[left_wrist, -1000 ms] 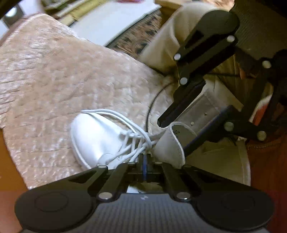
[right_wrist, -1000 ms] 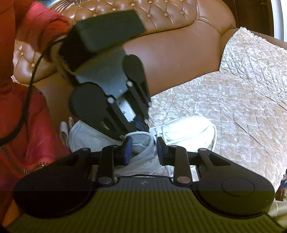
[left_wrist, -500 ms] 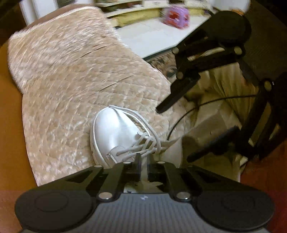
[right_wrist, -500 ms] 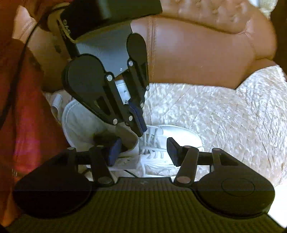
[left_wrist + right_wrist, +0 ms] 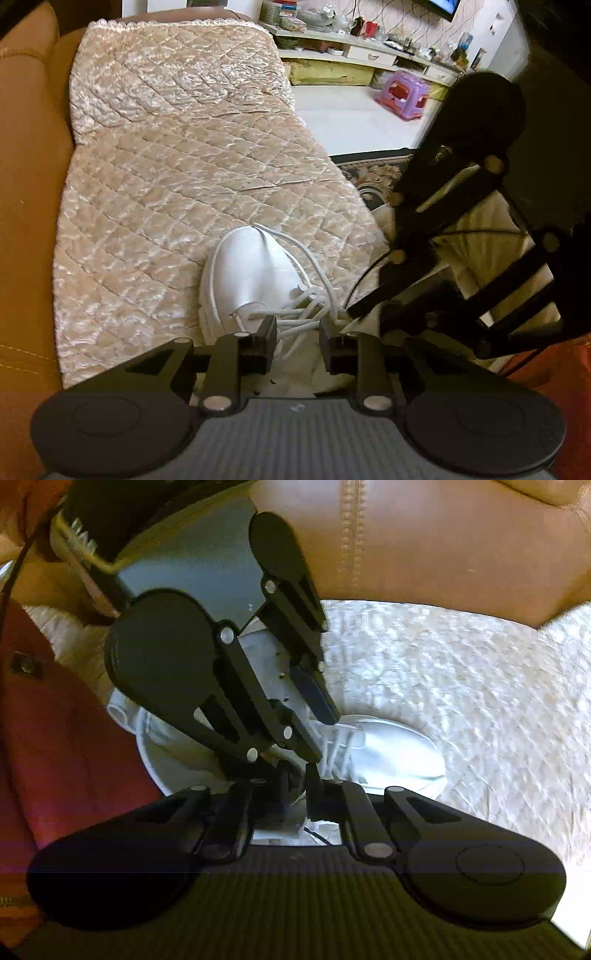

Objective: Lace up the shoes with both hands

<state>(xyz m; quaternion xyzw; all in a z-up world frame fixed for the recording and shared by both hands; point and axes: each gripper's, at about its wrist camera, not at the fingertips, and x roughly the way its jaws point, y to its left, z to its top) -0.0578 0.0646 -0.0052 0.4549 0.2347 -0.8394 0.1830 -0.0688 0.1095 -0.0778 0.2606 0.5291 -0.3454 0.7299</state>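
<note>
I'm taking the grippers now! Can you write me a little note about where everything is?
Left gripper: jaws have just been opening; open over the laces, gripping nothing.
Right gripper: jaws have just been closing, almost together; can't tell if a lace is pinched.
White shoe lies on the quilted cover.
Done: laces criss-crossed, ends loose.
Left: tighten and tie.

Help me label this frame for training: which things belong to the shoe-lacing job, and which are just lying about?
Job:
- white shoe
- white laces
- left claw, open over the laces
- right claw, nearly shut; what it grips is unclear

Lying about:
- quilted sofa cover
- purple stool
- patterned rug
</note>
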